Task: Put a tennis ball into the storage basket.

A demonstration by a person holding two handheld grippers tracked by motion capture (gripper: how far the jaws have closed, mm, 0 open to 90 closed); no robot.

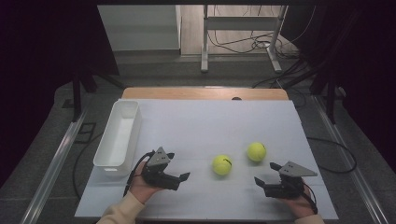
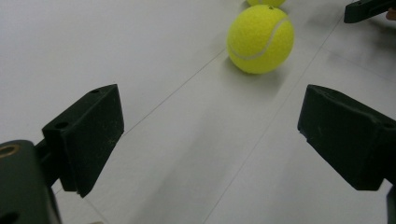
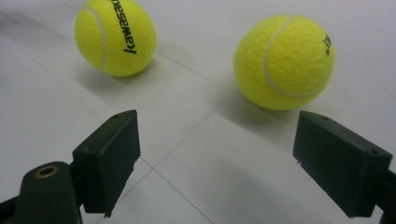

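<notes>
The white surface (image 1: pixel 196 121) carries a bin (image 1: pixel 117 138), two tennis balls and both grippers, with wide bare room across its far half. Taking the bin as landmark: it is a long white tray lying along the surface's left edge, its long side running away from the person, and its inside looks empty, though the near end is partly in shadow.

The near ball (image 1: pixel 222 164) sits well to the right of the bin's near end, on open surface. The far ball (image 1: pixel 256 151) lies further right again, close beside the near ball but apart from it. In the right gripper view the near ball (image 3: pixel 115 36) carries black lettering and the far ball (image 3: pixel 284 62) shows its white seam; a bare gap separates them.

The left gripper (image 1: pixel 175 169) is held in a hand just right of the bin's near corner, fingers spread wide with nothing between them, aimed toward the near ball (image 2: pixel 260 38). Open surface lies between fingers and ball.

The right gripper (image 1: pixel 264 174) sits furthest from the bin, near the surface's near right edge, fingers likewise wide apart and empty, pointing back toward the balls, with free room ahead.
</notes>
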